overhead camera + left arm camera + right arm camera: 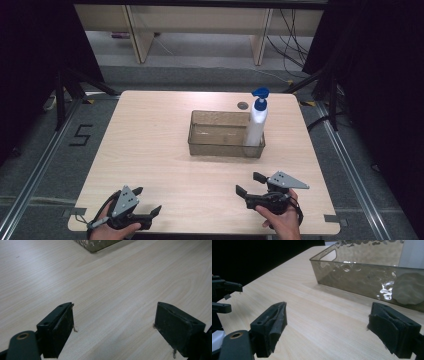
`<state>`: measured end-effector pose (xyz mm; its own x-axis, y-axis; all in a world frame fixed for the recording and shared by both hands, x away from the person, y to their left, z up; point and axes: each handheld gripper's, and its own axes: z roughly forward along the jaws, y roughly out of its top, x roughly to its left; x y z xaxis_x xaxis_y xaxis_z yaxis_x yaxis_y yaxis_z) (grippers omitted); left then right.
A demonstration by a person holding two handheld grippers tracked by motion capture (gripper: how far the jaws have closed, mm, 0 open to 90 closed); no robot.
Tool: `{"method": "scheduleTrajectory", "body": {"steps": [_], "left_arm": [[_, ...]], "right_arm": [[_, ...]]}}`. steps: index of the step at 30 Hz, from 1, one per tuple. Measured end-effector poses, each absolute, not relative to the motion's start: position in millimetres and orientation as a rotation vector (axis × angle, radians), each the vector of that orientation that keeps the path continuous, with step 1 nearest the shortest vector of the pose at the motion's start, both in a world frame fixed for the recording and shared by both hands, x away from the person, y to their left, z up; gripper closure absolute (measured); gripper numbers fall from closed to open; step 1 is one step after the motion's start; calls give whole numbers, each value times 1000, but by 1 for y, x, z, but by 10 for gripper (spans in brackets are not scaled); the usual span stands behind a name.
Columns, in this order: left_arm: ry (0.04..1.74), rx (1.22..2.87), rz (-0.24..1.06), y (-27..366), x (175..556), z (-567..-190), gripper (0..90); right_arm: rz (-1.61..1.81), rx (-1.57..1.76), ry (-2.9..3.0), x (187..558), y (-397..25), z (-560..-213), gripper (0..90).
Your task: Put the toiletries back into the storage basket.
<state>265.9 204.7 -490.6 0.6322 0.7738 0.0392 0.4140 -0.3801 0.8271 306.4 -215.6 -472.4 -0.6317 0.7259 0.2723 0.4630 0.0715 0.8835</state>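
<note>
A smoky translucent bin (220, 134) sits at the middle of the wooden table (150, 145). A white pump bottle with a blue head (257, 120) stands upright in the bin's right end. My left gripper (147, 200) rests near the front left edge, held by a hand, jaws wide apart over bare wood (113, 317). My right gripper (249, 182) lies at the front right, open, pointing left and forward; the bin's near wall (362, 282) shows beyond its jaws, with the bottle's white body (413, 252) at the upper right.
A small round grommet (243, 105) is set in the table behind the bin. A "5" mark (81, 135) is on the floor to the left. Black stands and cables flank the table; wooden furniture legs stand at the back.
</note>
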Motion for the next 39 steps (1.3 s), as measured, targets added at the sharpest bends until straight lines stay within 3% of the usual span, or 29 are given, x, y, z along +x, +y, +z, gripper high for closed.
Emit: {"method": "scheduleTrajectory", "body": {"steps": [39], "left_arm": [[925, 2000, 545, 204, 266, -492, 151]], "right_arm": [[1523, 1247, 2151, 279, -217, -484, 154]]}}
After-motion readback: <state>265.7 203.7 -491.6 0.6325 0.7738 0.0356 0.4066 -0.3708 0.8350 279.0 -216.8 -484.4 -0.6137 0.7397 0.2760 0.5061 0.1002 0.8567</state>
